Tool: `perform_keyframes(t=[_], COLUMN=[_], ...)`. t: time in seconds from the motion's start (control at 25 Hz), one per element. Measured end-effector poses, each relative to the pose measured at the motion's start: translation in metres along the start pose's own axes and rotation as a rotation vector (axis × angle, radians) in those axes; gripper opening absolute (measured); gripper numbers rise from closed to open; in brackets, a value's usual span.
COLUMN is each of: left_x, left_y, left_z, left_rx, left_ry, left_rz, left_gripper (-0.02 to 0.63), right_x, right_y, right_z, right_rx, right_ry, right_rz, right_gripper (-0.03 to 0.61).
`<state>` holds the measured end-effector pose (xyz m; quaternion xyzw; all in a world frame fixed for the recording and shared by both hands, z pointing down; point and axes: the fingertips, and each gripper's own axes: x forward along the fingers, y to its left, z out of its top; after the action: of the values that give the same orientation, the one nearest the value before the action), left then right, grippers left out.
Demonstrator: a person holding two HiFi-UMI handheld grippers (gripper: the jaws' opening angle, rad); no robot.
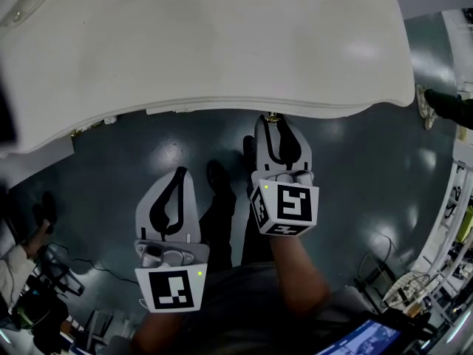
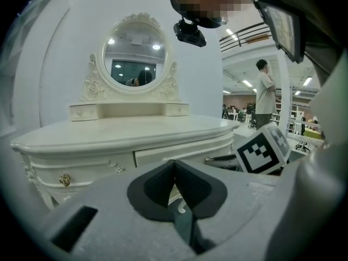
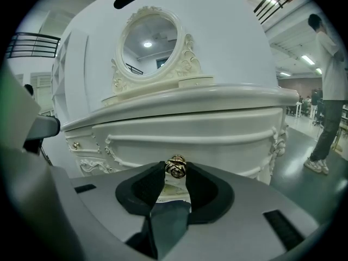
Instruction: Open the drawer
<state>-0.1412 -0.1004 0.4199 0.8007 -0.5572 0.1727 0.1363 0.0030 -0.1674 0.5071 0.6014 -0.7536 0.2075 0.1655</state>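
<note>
A white dressing table point(image 1: 222, 43) with a curved front fills the far side of the head view. Its middle drawer front point(image 3: 217, 135) carries a small gold rose-shaped knob point(image 3: 176, 167). My right gripper point(image 3: 175, 170) reaches to the table's edge point(image 1: 274, 121), and its dark pads sit against both sides of the knob, shut on it. My left gripper point(image 1: 179, 173) hangs lower and to the left, away from the table, with its fingertips meeting and nothing between them point(image 2: 174, 163). The drawer front sits flush with the table.
An oval mirror point(image 3: 149, 42) stands at the back of the tabletop. A side drawer at the left has its own gold knob point(image 2: 64, 180). A person point(image 3: 329, 86) stands on the grey floor to the right. Cables and gear point(image 1: 52, 272) lie at the lower left.
</note>
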Motion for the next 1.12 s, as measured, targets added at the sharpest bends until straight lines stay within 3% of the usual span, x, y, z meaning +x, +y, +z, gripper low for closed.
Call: perform_keyframes(t=[0.6, 0.88, 1.12], left_x=[-0.023, -0.045, -0.055], left_y=[0.001, -0.025, -0.034], left_z=[-0.004, 0.023, 0.012], left_rx=[0.02, 0.045, 0.063], left_ry=[-0.049, -0.063, -0.059], left_rz=[-0.059, -0.095, -0.104], left_gripper=[0.015, 0.015, 0.015], right_x=[-0.022, -0.06, -0.072], right_y=[0.022, 0.023, 0.028], right_z=[-0.023, -0.006, -0.023], right_rx=[0.013, 0.018, 0.026], right_ry=[-0.004, -0.019, -0.033], right_rz=[0.0, 0.003, 0.004], right_gripper=[0.124, 0.124, 0.124])
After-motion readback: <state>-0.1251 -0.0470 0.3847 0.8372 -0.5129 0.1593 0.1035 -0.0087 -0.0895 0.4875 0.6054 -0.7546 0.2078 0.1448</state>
